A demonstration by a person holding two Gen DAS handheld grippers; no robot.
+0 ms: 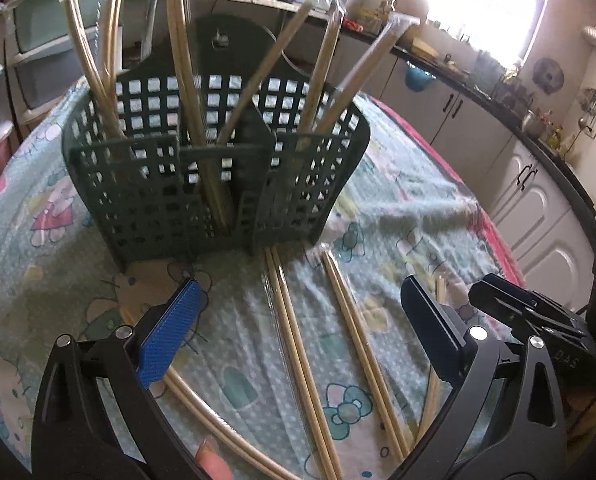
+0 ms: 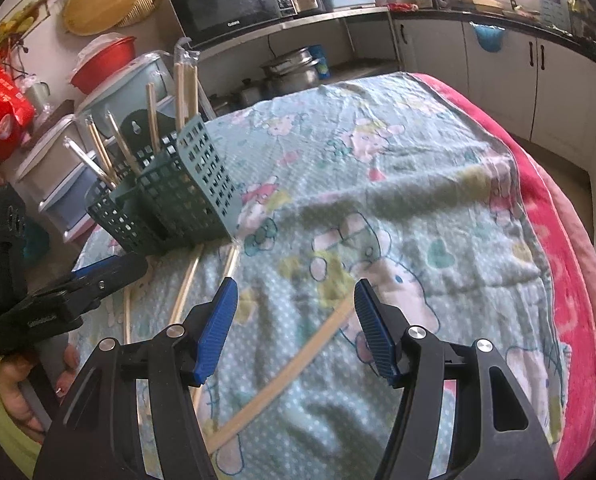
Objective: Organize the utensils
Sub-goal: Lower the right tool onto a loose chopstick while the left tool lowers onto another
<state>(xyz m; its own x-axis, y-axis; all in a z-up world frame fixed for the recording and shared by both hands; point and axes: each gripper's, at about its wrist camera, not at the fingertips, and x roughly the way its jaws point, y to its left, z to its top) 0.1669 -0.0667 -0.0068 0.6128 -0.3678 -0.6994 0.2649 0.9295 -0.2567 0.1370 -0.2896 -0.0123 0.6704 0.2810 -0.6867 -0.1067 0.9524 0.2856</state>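
A dark green lattice utensil holder point(image 1: 213, 176) stands on the patterned cloth, with several wrapped chopstick pairs point(image 1: 185, 64) upright in its compartments. More wrapped pairs lie flat in front of it: one point(image 1: 298, 352), another point(image 1: 362, 344), and one point(image 1: 217, 424) under my left finger. My left gripper point(image 1: 298, 312) is open and empty above them. The right gripper shows at the right edge point(image 1: 538, 320). In the right wrist view my right gripper point(image 2: 295, 304) is open and empty over a lying chopstick pair point(image 2: 289, 368); the holder point(image 2: 169, 196) is at the left.
The cartoon-print cloth point(image 2: 418, 184) covers the table, with a red blanket edge point(image 2: 558, 260) at the right. Plastic drawers point(image 2: 69, 168) stand behind the holder. A microwave point(image 2: 225, 4) sits on a shelf. Kitchen cabinets point(image 1: 518, 184) run along the right.
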